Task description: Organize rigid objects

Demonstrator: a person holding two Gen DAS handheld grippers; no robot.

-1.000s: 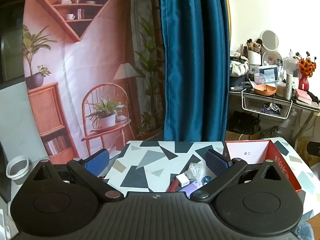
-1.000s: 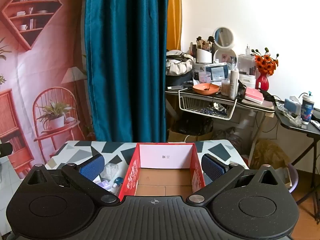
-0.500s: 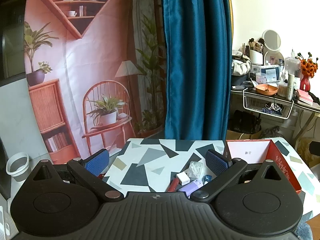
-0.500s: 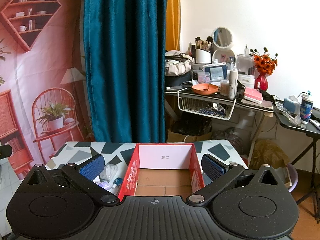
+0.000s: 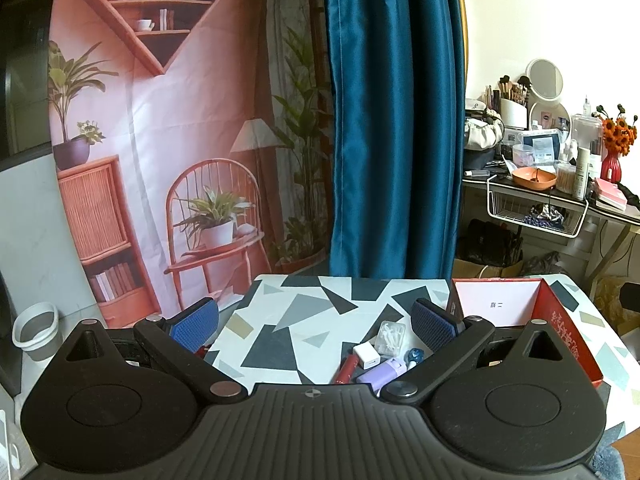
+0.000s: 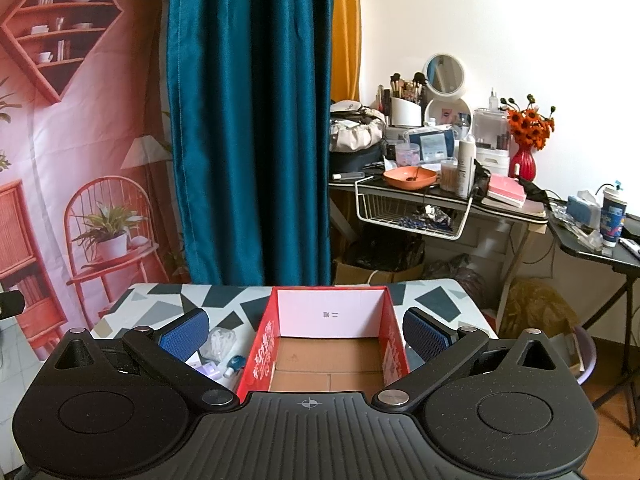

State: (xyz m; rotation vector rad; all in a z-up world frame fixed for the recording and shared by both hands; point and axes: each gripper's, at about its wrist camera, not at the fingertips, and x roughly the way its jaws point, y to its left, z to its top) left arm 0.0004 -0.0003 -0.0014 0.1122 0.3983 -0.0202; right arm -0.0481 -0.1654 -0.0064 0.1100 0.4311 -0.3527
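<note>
We held the left gripper (image 5: 314, 326) and the right gripper (image 6: 306, 330) low over the near edge of the patterned table (image 5: 304, 308), both with jaws spread wide and nothing between them. Just beyond the left gripper lay the small things to be sorted, bunched together: a red tube (image 5: 347, 369), a white cube (image 5: 366, 355), a purple case (image 5: 380, 372), a small blue item (image 5: 415, 355) and a clear packet (image 5: 390, 336). They sat toward the left gripper's right finger, not centred in its gap. Past the right gripper stood the red box (image 6: 262, 354), squarely between its fingers, its cardboard floor bare as far as we could see. We judged the task hardly begun: nothing was in the box and every piece remained on the table.
</note>
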